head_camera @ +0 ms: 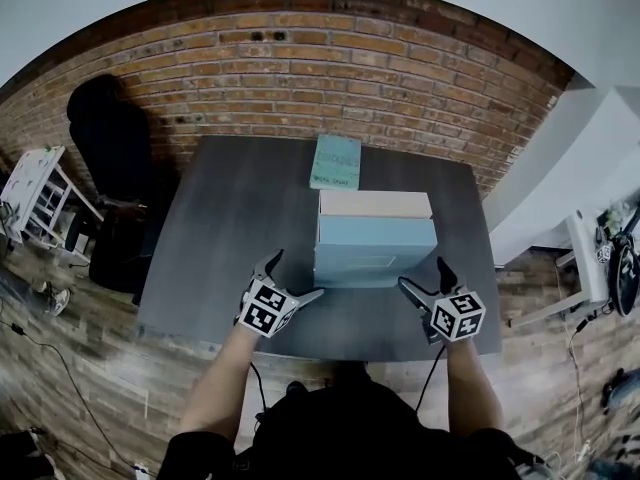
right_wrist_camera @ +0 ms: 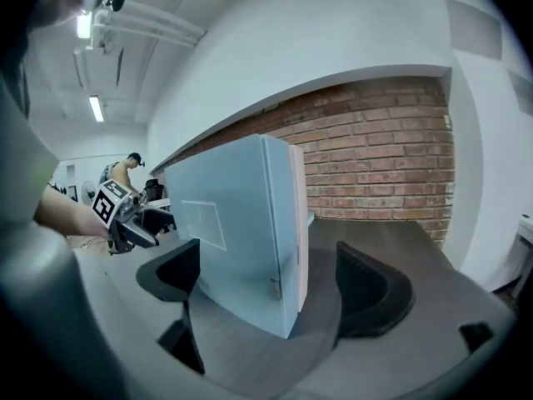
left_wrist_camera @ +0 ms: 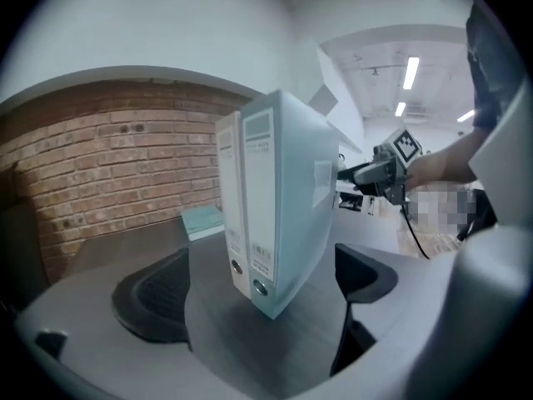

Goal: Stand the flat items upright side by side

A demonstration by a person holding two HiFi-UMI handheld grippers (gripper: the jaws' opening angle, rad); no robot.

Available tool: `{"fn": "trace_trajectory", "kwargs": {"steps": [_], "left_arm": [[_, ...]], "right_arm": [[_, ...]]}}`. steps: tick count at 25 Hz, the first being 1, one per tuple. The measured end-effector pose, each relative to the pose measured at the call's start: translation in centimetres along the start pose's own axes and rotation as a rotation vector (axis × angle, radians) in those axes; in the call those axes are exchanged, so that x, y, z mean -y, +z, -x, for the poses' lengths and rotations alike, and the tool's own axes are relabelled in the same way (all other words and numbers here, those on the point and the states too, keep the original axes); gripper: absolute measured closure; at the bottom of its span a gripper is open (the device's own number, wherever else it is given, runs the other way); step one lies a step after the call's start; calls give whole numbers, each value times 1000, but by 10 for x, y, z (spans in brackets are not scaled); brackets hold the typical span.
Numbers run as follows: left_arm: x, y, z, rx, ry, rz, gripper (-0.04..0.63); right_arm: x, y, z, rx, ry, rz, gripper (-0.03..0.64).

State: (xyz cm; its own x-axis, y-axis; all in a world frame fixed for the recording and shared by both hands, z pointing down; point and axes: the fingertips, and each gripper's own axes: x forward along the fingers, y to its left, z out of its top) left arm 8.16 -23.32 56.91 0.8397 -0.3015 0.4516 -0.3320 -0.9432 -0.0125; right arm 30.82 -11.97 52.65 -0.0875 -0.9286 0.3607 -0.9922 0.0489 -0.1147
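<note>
Two binders stand upright side by side in the middle of the grey table (head_camera: 230, 238): a light blue binder (head_camera: 375, 250) nearer me and a cream binder (head_camera: 374, 204) behind it. A teal book (head_camera: 335, 161) lies flat at the far edge. My left gripper (head_camera: 295, 275) is open at the binders' left end, pads clear of them. In the left gripper view the blue binder (left_wrist_camera: 287, 198) and the cream binder (left_wrist_camera: 228, 211) rise just ahead of the open left gripper (left_wrist_camera: 258, 294). My right gripper (head_camera: 421, 272) is open at the right end, where the blue binder (right_wrist_camera: 241, 223) stands untouched beyond the right gripper (right_wrist_camera: 271, 290).
A brick wall (head_camera: 330, 58) runs behind the table. A black chair (head_camera: 110, 148) and a white cart (head_camera: 35, 203) stand to the left, a white desk (head_camera: 590, 158) to the right. Cables lie on the wooden floor (head_camera: 60, 368). A person (right_wrist_camera: 125, 169) is far off.
</note>
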Motion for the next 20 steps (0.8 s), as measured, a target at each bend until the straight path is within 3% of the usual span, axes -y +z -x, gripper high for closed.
{"fn": "trace_trajectory", "kwargs": {"steps": [3,6,8,10,11,16,20], "left_arm": [[5,7,24,70,-1,100,20],[15,18,45,126,-12,134,37],[21,27,59,165,-5,140,120],[25,36,73,203,13,139,289],[26,41,80,220,19,137,322],[40,68,111,269,53,107,388],[57,89,125,295,130,125,479]], "right_arm": [[-16,-5,23,6,-45,-28,137],[-40,-6,41,27,-57,-66,203],[-56,0,49,43,-44,-65,240],[-71,8,55,61,-19,-52,284],[-78,14,57,73,-1,-45,310],[-106,44,65,137,81,-1,410],[-104,53,82,163,68,-71,535]]}}
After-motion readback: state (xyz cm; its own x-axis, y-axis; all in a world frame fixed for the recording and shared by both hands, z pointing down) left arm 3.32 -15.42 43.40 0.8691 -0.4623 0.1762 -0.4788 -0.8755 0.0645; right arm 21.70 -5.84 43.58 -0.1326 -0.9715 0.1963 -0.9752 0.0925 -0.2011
